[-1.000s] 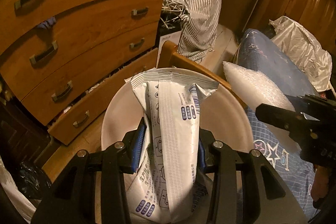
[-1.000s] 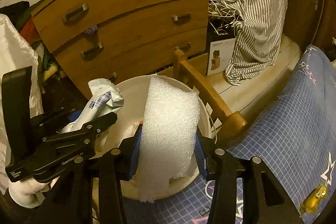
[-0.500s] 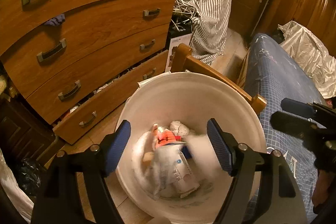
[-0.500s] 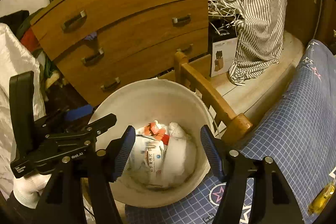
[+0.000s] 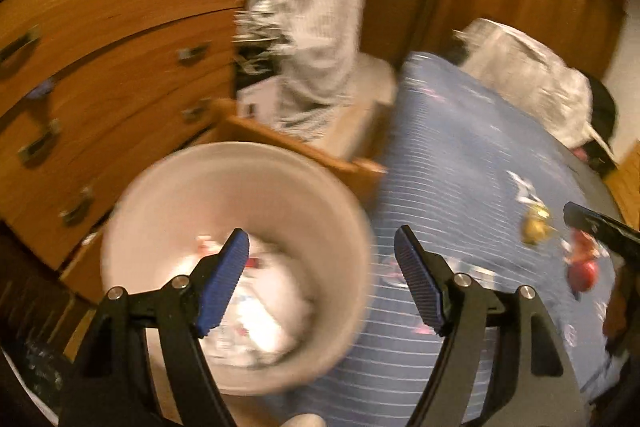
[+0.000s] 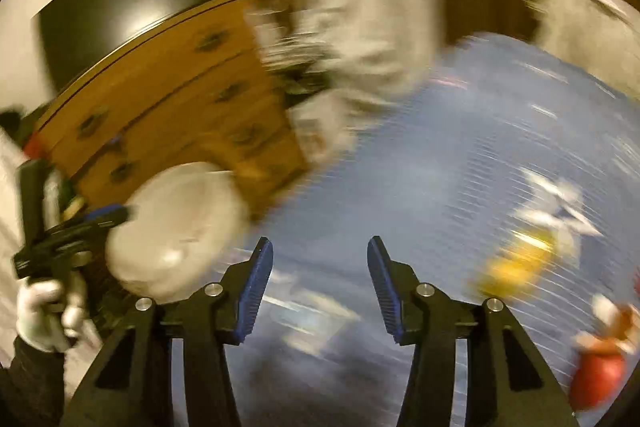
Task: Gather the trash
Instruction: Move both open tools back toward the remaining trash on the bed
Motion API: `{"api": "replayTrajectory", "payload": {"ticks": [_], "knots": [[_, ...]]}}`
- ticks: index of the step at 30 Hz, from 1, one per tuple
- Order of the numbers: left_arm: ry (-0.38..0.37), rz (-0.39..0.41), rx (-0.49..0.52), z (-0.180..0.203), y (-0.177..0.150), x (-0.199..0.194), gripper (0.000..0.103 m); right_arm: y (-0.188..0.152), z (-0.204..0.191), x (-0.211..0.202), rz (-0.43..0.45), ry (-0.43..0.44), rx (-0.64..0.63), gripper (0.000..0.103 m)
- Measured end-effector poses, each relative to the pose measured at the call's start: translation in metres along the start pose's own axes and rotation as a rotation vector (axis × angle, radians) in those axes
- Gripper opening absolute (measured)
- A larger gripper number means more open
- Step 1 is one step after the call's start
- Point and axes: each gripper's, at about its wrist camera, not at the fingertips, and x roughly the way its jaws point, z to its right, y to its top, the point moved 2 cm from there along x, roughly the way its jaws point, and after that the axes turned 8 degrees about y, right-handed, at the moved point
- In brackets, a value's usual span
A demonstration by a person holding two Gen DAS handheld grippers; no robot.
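Left wrist view: left gripper released, empty, above white bin; yellow wrapper at 3 o'clock. Right gripper closing, empty.

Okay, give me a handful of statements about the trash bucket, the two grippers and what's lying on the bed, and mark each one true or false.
1. The left gripper holds a white packet. False: its fingers are apart with nothing between them.
2. The white bucket already has trash inside. True.
3. The right gripper grips a foam block. False: nothing is between its fingers, which have just been closing.
4. A yellow wrapper and a red item lie on the blue bedsheet. True.
5. The bucket stands on the bedsheet. False: it stands beside the bed, by the wooden dresser.
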Motion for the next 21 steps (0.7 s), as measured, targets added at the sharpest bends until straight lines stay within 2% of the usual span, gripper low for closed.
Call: {"api": "replayTrajectory", "payload": {"ticks": [2, 3, 7, 9, 11, 14, 18, 20, 21], "knots": [[-0.041, 0.000, 0.026, 0.024, -0.002, 0.000, 0.072, -0.011, 0.059, -0.032, 0.007, -0.086, 0.067, 0.051], [-0.071, -0.004, 0.042, 0.040, -0.003, 0.000, 0.072, -0.017, 0.102, -0.053, 0.003, -0.151, 0.116, 0.051], [-0.146, -0.020, 0.095, 0.090, -0.007, 0.004, 0.075, -0.031, 0.217, -0.085, -0.054, -0.283, 0.272, 0.054], [-0.167, -0.032, 0.114, 0.108, -0.008, 0.008, 0.075, -0.039, 0.262, -0.082, -0.114, -0.282, 0.352, 0.058], [-0.182, -0.043, 0.129, 0.125, -0.011, 0.009, 0.075, -0.048, 0.296, -0.067, -0.207, -0.239, 0.408, 0.061], [-0.190, -0.054, 0.142, 0.139, -0.013, 0.009, 0.075, -0.058, 0.323, -0.039, -0.331, -0.178, 0.455, 0.064], [-0.204, -0.061, 0.144, 0.147, -0.012, 0.010, 0.076, -0.055, 0.323, -0.014, -0.439, -0.154, 0.432, 0.071], [-0.210, -0.059, 0.144, 0.149, -0.011, 0.008, 0.078, -0.044, 0.291, -0.009, -0.480, -0.003, 0.356, 0.066], [-0.215, -0.061, 0.142, 0.150, -0.011, 0.008, 0.078, -0.041, 0.272, -0.010, -0.499, 0.044, 0.299, 0.066]]}}
